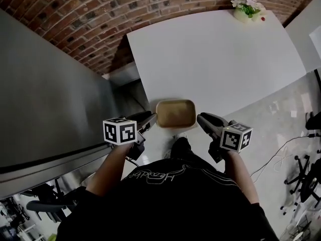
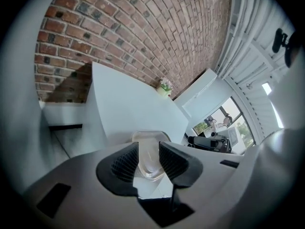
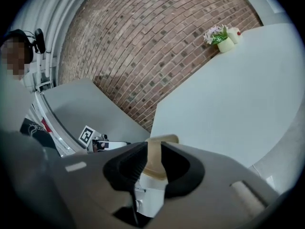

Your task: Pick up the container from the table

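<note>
Head view shows the tan container (image 1: 175, 113) lying at the near edge of the white table (image 1: 220, 59), between the two grippers. Its left end is just beside the left gripper (image 1: 150, 119), and its right end is just beside the right gripper (image 1: 202, 119); whether they touch it I cannot tell. Left gripper view shows that gripper's jaws wide apart, with the container seen in the gap but not pressed. Right gripper view shows jaws also apart, a little narrower, the container beyond them. A flower pot (image 1: 246, 9) stands at the far table edge, near the brick wall (image 1: 75, 14).
</note>
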`<action>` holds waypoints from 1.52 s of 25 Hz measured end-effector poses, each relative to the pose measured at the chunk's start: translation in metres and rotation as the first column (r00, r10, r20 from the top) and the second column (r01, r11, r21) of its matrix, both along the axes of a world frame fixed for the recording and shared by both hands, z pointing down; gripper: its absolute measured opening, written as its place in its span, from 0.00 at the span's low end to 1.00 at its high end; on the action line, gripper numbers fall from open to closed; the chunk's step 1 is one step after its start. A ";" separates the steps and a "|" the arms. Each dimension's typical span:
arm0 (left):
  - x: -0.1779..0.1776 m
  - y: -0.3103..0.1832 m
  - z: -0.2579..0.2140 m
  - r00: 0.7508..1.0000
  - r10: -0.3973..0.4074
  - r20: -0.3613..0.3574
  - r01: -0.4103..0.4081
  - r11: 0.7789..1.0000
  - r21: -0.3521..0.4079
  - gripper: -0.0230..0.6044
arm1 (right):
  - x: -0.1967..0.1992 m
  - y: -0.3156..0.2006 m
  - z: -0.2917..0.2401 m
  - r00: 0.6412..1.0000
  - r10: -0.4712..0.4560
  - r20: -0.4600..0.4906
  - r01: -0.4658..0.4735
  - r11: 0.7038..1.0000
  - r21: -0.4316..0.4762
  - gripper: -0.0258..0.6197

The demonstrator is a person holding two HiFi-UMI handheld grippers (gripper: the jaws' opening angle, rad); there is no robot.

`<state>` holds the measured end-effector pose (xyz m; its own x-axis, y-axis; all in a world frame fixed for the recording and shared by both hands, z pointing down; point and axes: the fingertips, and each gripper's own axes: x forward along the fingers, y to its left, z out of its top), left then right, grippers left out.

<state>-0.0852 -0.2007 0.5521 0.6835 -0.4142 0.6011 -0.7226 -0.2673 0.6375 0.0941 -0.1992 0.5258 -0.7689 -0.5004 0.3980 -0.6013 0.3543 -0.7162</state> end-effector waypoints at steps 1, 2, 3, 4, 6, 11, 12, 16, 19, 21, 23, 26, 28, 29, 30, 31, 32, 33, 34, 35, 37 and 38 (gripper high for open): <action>-0.001 -0.002 0.006 1.000 -0.005 0.012 0.005 1.000 -0.017 0.22 | 0.001 -0.003 0.007 1.000 -0.001 -0.013 0.000 1.000 -0.014 0.18; -0.001 -0.003 0.012 1.000 -0.007 0.019 0.008 0.999 -0.035 0.22 | 0.001 -0.006 0.015 1.000 0.000 -0.025 0.000 1.000 -0.029 0.18; -0.001 -0.003 0.018 1.000 -0.007 0.021 0.008 0.999 -0.051 0.22 | 0.001 -0.009 0.022 0.999 0.001 -0.033 -0.003 0.999 -0.045 0.18; -0.001 -0.002 0.024 1.000 -0.005 0.020 0.006 0.998 -0.067 0.22 | 0.001 -0.010 0.029 0.999 0.005 -0.035 -0.007 0.998 -0.062 0.18; 0.001 0.000 0.033 1.000 -0.008 0.006 0.008 0.996 -0.091 0.22 | 0.001 -0.012 0.039 0.999 0.014 -0.032 -0.017 0.996 -0.092 0.18; -0.001 -0.002 0.046 0.997 -0.072 -0.028 0.067 0.988 -0.142 0.22 | 0.002 -0.013 0.062 0.999 0.029 -0.037 -0.034 0.987 -0.160 0.18; -0.002 -0.002 0.049 0.996 -0.082 -0.032 0.076 0.985 -0.153 0.22 | 0.001 -0.013 0.064 0.999 0.030 -0.030 -0.035 0.985 -0.168 0.18; -0.002 -0.003 0.056 0.994 -0.101 -0.037 0.093 0.980 -0.173 0.22 | 0.000 -0.015 0.070 0.999 0.042 -0.022 -0.045 0.980 -0.193 0.18; -0.002 -0.005 0.057 0.994 -0.103 -0.033 0.097 0.981 -0.166 0.22 | -0.003 -0.015 0.073 0.999 0.045 -0.006 -0.046 0.976 -0.214 0.18; -0.002 -0.005 0.058 0.995 -0.095 -0.031 0.089 0.982 -0.167 0.21 | -0.006 -0.013 0.074 0.999 0.047 0.015 -0.042 0.972 -0.232 0.18; -0.002 -0.004 0.058 0.996 -0.084 -0.026 0.079 0.981 -0.177 0.21 | -0.007 -0.013 0.074 0.998 0.051 0.028 -0.043 0.969 -0.242 0.17; -0.001 -0.004 0.059 0.996 -0.085 -0.036 0.076 0.975 -0.207 0.21 | -0.008 -0.014 0.075 0.996 0.067 0.063 -0.048 0.962 -0.268 0.17; 0.000 -0.003 0.060 0.995 -0.085 -0.046 0.072 0.972 -0.224 0.20 | -0.009 -0.013 0.076 0.993 0.075 0.088 -0.046 0.957 -0.287 0.17; 0.000 -0.003 0.059 0.996 -0.080 -0.049 0.067 0.971 -0.228 0.20 | -0.009 -0.013 0.076 0.993 0.074 0.096 -0.043 0.955 -0.294 0.16; 0.002 -0.003 0.059 0.996 -0.074 -0.054 0.060 0.971 -0.231 0.19 | -0.009 -0.013 0.075 0.992 0.072 0.101 -0.039 0.954 -0.298 0.16; 0.003 -0.004 0.058 0.996 -0.069 -0.059 0.054 0.971 -0.235 0.17 | -0.010 -0.013 0.075 0.992 0.070 0.107 -0.035 0.953 -0.301 0.15; 0.004 -0.004 0.058 0.996 -0.066 -0.063 0.049 0.970 -0.239 0.14 | -0.011 -0.013 0.075 0.991 0.068 0.112 -0.031 0.953 -0.303 0.14; 0.004 -0.004 0.058 0.996 -0.065 -0.065 0.048 0.969 -0.244 0.13 | -0.012 -0.013 0.075 0.991 0.066 0.117 -0.027 0.952 -0.305 0.13; 0.005 -0.004 0.058 0.996 -0.064 -0.065 0.047 0.968 -0.248 0.13 | -0.012 -0.013 0.075 0.991 0.064 0.120 -0.024 0.951 -0.308 0.13; 0.005 -0.005 0.058 0.996 -0.064 -0.064 0.046 0.967 -0.251 0.13 | -0.012 -0.013 0.076 0.990 0.062 0.123 -0.021 0.950 -0.311 0.13; 0.005 -0.005 0.059 0.996 -0.067 -0.061 0.049 0.965 -0.258 0.13 | -0.012 -0.012 0.076 0.990 0.058 0.127 -0.014 0.948 -0.318 0.13; 0.005 -0.005 0.059 0.996 -0.072 -0.057 0.054 0.964 -0.261 0.13 | -0.013 -0.012 0.076 0.991 0.053 0.126 -0.009 0.947 -0.322 0.12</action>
